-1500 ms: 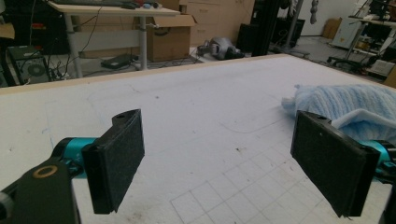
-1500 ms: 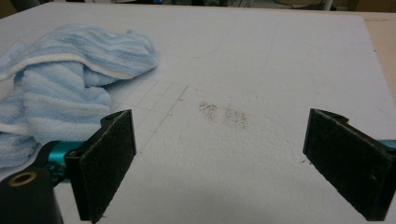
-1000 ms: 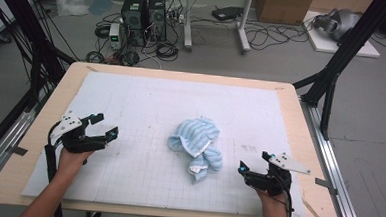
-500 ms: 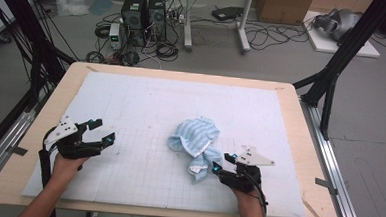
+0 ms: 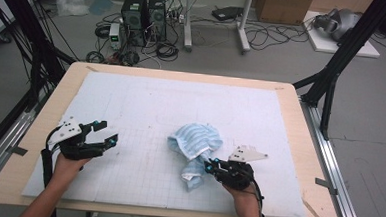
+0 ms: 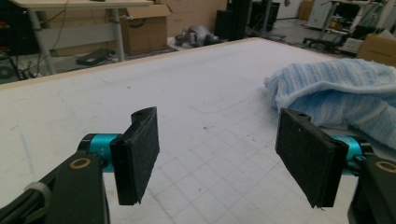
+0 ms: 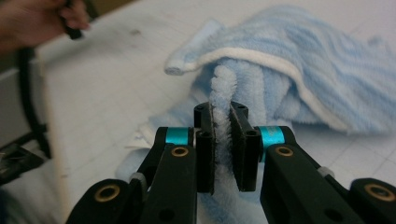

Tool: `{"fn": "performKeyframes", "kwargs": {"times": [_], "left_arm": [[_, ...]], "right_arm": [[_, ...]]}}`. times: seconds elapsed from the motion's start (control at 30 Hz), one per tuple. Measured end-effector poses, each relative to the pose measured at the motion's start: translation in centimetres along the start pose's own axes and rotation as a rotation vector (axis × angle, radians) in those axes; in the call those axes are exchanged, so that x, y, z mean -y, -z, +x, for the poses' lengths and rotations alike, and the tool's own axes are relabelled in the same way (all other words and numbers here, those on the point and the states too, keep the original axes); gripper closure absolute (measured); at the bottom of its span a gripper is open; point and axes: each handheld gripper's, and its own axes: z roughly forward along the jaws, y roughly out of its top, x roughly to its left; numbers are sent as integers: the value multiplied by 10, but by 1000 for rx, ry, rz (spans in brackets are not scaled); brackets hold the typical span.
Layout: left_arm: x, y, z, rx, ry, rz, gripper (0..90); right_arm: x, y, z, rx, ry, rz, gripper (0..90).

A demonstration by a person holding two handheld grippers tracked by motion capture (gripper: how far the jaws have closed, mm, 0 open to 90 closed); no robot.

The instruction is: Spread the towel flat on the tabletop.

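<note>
Gripping now: your right claw [image 5: 209, 165] is clamped on a ridge of the blue striped towel [image 5: 195, 144] at its near right side; in the right gripper view the two pads have closed on a thin upright fold of pile [image 7: 223, 122].
Left claw: your left claw [image 5: 105, 134] sits at the near left of the counter [image 5: 295, 214], jaws spread wide with nothing between them, well apart from the towel.
Towel: crumpled in a heap just right of the middle of the white gridded mat [image 5: 146, 111], with a tail of cloth trailing toward the near edge beside your right claw. From the left gripper view its bunched edge [image 6: 336, 95] lies ahead and to the right of the open pads.
Step in hand: by my reading, you have taken a first hold with the right side and have not yet taken a second.
Next move: likely you lift or draw the pinched fold to open the heap, then bring the left claw across to find a free edge or corner. Keep the right grip firm, since the hold is on a narrow ridge and could slip.
Far side: bare mat, then the counter's far edge.
</note>
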Motion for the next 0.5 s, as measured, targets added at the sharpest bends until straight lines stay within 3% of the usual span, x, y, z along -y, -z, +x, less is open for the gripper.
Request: {"fn": "performKeyframes", "kwargs": {"times": [0.03, 0.13, 0.17, 0.2, 0.23, 0.3, 0.33, 0.37, 0.43, 0.5], "left_arm": [[-2, -4, -4, 32, -5, 3, 321], [-4, -9, -10, 63, -26, 11, 347], [-6, -12, -13, 84, -31, 12, 347], [-9, -19, -19, 123, -38, 20, 350], [-9, -19, -19, 123, -38, 20, 350], [-16, -32, -32, 178, -58, 26, 350], [-16, -32, -32, 178, -58, 26, 352], [-19, -43, -41, 219, -65, 29, 353], [-20, -50, -46, 238, -63, 30, 352], [-21, -68, -55, 310, -49, 33, 344]], "right_arm": [[0, 6, 1, -9, 3, -17, 812], [3, 18, -1, 91, -14, -26, 675], [3, 18, -1, 91, -14, -26, 675], [7, 23, -6, 130, -46, -57, 633], [9, 26, -8, 147, -59, -80, 624], [9, 34, -10, 175, -79, -118, 624], [10, 38, -11, 202, -71, -124, 624], [11, 42, -11, 223, -76, -117, 624], [15, 49, -13, 271, -80, -109, 599], [19, 54, -17, 296, -94, -107, 578]]}}
